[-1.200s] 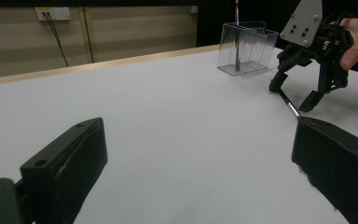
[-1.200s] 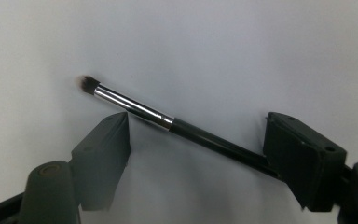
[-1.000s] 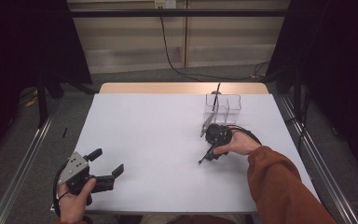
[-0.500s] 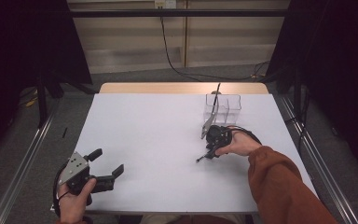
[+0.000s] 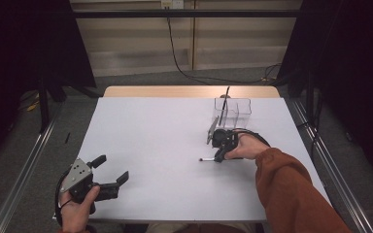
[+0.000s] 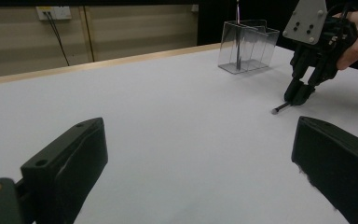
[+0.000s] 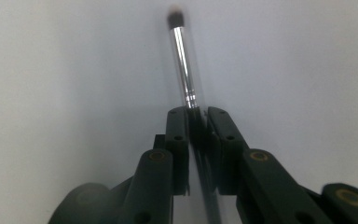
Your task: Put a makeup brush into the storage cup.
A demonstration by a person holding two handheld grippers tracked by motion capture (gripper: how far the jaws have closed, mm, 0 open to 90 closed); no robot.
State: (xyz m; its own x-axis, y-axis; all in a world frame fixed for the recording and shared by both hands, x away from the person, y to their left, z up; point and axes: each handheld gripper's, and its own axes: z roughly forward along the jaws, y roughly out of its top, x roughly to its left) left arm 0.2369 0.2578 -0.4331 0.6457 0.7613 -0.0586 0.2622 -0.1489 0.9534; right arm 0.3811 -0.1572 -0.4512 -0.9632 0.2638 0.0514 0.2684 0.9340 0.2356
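A slim make-up brush (image 7: 182, 56) with a silver ferrule and dark tip lies flat on the white table (image 5: 155, 141). My right gripper (image 7: 197, 114) points down at it; its jaws have just been closing and now pinch the brush handle. In the high view the right gripper (image 5: 217, 158) sits right of centre, with the brush tip (image 5: 204, 159) sticking out to its left. My left gripper (image 5: 111, 169) rests at the near left corner, open with nothing between its jaws. The left gripper view shows its own wide-apart jaws (image 6: 203, 135) and the right gripper (image 6: 300, 95) farther off.
A clear plastic box (image 5: 233, 111) with compartments stands just behind the right hand, and a dark thin stick (image 5: 225, 99) stands upright in it. The table's wooden far edge (image 5: 175, 91) and metal side rails bound the surface.
The right gripper's jaws have closed onto the brush handle. Both hands have stayed where they were.
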